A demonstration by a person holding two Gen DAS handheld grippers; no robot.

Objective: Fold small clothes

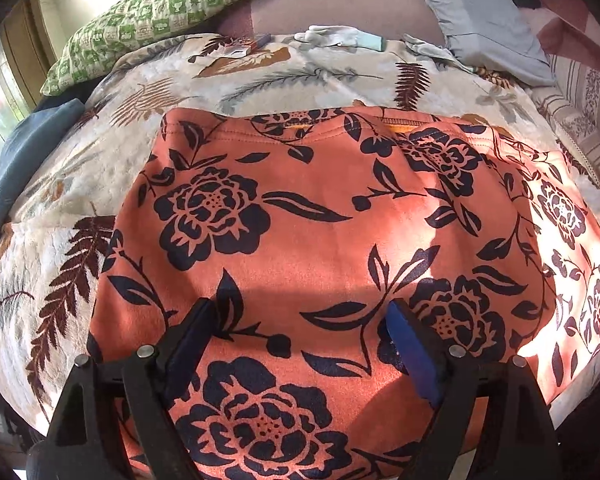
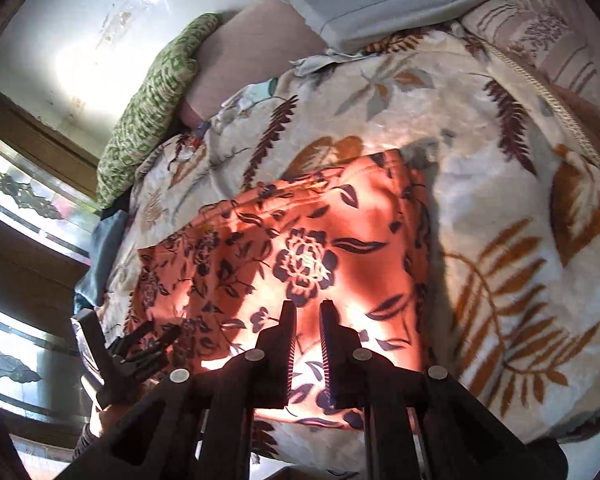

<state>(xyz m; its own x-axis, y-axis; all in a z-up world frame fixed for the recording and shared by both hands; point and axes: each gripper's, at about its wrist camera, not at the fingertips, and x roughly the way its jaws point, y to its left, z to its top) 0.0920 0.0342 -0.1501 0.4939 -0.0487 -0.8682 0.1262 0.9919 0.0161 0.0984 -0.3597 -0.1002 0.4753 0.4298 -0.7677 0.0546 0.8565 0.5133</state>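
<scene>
An orange garment with dark flower print (image 1: 300, 216) lies flat on a leaf-patterned blanket (image 1: 140, 92); its stitched hem is at the far side. My left gripper (image 1: 300, 320) is open wide, just above the garment's near part, holding nothing. In the right wrist view the garment (image 2: 300, 248) lies below my right gripper (image 2: 307, 312), whose fingers stand a narrow gap apart over the garment's near edge with nothing between them. The left gripper (image 2: 148, 340) shows at the garment's left corner there.
A green checked pillow (image 1: 168, 12) and a grey pillow (image 1: 484, 12) lie at the bed's far end. A blue cloth (image 1: 24, 168) lies at the left edge. Small pale cloths (image 1: 340, 38) rest beyond the garment. A window and a wall (image 2: 60, 40) stand left.
</scene>
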